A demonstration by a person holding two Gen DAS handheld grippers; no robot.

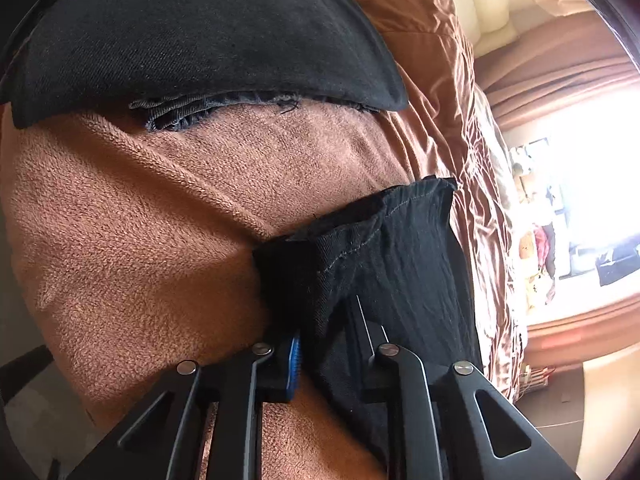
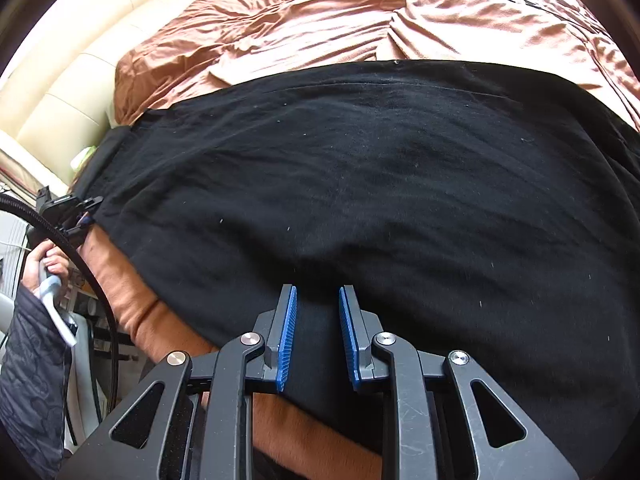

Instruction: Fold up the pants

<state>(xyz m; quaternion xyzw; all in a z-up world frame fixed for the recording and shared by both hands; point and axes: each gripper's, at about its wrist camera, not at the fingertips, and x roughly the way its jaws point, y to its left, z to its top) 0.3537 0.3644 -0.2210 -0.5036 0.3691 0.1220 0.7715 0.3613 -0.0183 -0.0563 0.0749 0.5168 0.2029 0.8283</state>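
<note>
1. Gripping a bunched corner of the black denim pants (image 1: 372,240), my left gripper (image 1: 320,344) has its fingers closed on the cloth; one blue ribbed pad (image 1: 295,364) shows beside the wad, the other is buried under fabric.

2. I judge the fold to be midway: in the left wrist view the clamped hem rides above the brown fleece blanket (image 1: 160,220), well apart from the rest of the garment, whose frayed leg opening lies toward the blanket's far edge.

3. My right gripper (image 2: 318,336) hovers with its fingers apart and nothing between the blue pads (image 2: 286,340), just over the near edge of the pants (image 2: 360,180), which lie spread flat across the blanket (image 2: 132,300).

4. Behind the black cloth, the rumpled copper satin bedspread (image 2: 320,12) runs toward the cream padded headboard (image 2: 68,92).

5. At the blanket's left edge in the right wrist view, the left gripper (image 2: 82,214) meets the pants' corner; whether that is the waist or a hem I cannot tell.

6. Next, as I read it, I must close the right fingers on the near edge, then carry both held points across together, keeping the cloth taut so the layers land square.
</note>
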